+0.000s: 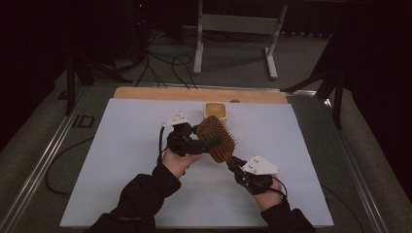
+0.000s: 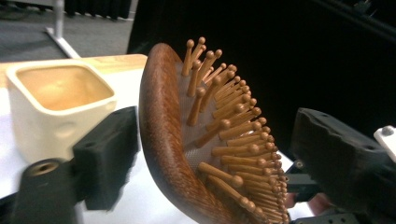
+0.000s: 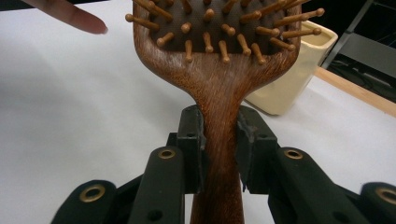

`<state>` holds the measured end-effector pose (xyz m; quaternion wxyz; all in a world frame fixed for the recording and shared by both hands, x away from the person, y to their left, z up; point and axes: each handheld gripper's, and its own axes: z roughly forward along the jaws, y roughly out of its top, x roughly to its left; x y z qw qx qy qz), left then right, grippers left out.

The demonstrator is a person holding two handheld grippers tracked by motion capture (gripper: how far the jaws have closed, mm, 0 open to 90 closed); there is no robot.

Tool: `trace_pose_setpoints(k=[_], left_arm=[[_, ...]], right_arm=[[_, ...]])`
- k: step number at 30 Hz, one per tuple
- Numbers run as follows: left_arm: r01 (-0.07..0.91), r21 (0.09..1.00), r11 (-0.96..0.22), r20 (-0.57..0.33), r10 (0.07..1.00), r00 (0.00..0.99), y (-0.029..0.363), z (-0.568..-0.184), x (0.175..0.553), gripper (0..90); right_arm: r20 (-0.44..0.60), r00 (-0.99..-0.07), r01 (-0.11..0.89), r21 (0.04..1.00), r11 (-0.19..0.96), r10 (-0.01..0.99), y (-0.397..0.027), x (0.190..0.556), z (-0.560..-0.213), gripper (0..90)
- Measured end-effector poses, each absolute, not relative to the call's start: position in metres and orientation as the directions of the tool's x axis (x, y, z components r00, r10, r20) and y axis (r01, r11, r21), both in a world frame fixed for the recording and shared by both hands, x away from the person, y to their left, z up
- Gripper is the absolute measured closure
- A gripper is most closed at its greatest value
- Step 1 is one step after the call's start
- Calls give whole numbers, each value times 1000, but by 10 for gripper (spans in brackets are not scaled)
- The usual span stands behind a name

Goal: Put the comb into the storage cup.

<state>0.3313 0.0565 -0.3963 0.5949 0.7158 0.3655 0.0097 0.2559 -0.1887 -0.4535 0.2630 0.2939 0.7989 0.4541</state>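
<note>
Work in hand: a wooden hairbrush (image 1: 216,137) is held up over the white sheet (image 1: 121,160) between two hand-held grippers; it looks like a hand-over or a re-grip of the brush head.
Right gripper (image 3: 219,144): clamped on the brush handle, pads pressing both sides of the neck just below the head. This part of the job is done: the brush is off the table and steady.
Left gripper (image 2: 205,158): jaws apart and straddling the brush head, one pad (image 2: 109,154) just beside the smooth wooden back, the other on the bristle side. Whether either pad touches yet I cannot tell; I judge it not gripping.
Brush position: in the air, mid-table, head toward the far edge, bristles facing the person's right in the high view.
Left to do, by my judgement: close the left jaws on the head, then free the handle or carry the brush to its place.
Container: a cream square cup (image 1: 215,111) stands upright on the sheet near the far wooden edge (image 1: 145,93), just behind the brush head.
Cup contents: empty as far as the left gripper view shows.
Brush and cup: apart, not touching.
</note>
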Motion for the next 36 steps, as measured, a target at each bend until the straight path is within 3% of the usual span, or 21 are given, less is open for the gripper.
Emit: trace_pose_setpoints(k=[20,27,36], left_arm=[[570,821,44,-517,482,707,55,-400,336,461],[582,812,41,-531,465,708,55,-397,336,504],[536,844,5,-479,459,749,51,-387,330,529]], right_arm=[[-133,-684,252,880,403,717,-188,257,-454,731],[-128,-680,257,880,399,722,-187,257,-454,730],[-96,-686,266,889,373,721,-187,257,-454,728]])
